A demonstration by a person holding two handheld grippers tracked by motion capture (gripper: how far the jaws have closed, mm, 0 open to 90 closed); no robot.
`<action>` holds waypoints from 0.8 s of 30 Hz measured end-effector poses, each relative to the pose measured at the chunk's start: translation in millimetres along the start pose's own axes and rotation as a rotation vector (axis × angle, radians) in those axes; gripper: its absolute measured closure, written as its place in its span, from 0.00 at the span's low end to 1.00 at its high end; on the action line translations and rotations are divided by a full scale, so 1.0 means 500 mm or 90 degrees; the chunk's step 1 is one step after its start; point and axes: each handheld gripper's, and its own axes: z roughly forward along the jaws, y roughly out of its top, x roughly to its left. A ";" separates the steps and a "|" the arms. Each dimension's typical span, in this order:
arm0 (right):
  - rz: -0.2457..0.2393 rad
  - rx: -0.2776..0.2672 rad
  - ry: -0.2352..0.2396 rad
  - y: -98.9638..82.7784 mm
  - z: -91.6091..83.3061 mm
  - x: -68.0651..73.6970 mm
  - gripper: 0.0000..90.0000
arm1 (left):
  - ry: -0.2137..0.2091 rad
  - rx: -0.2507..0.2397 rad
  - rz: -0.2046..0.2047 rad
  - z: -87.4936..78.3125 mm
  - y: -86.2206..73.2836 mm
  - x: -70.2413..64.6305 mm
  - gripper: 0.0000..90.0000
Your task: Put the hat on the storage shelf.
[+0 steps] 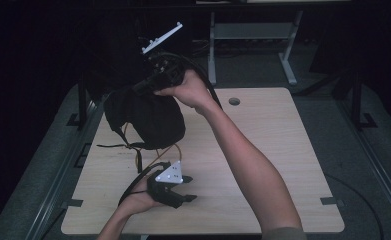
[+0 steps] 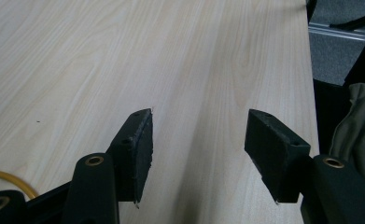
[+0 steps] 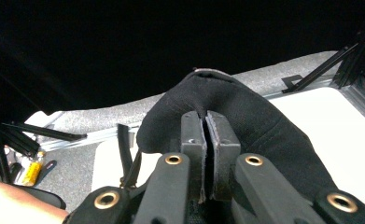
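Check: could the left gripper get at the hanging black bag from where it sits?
Probably yes. The left gripper rests open on the table, and the black bag, pinched by the right gripper, hangs just beyond it with nothing between.

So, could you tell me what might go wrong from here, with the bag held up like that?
1. The right gripper pinches just a thin fold of the black bag, so the fabric could slip out and the bag drop.
2. Straps and a yellow cord trail under the bag on the table; they might snag if it is lifted or dragged.
3. The left gripper sits open over bare table, so nothing supports the bag from below.
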 end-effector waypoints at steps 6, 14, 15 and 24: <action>-0.004 0.015 0.004 0.002 0.031 0.005 0.96 | -0.001 0.004 0.009 0.000 0.000 0.000 0.46; -0.008 0.036 -0.002 0.001 0.064 0.009 0.95 | -0.017 0.003 0.021 0.004 0.008 -0.013 0.46; -0.007 0.037 -0.005 0.000 0.067 0.010 0.95 | -0.015 0.004 0.021 0.003 0.008 -0.013 0.46; -0.006 0.037 -0.024 0.000 0.077 0.013 0.79 | -0.016 0.011 0.023 0.006 0.006 -0.011 0.46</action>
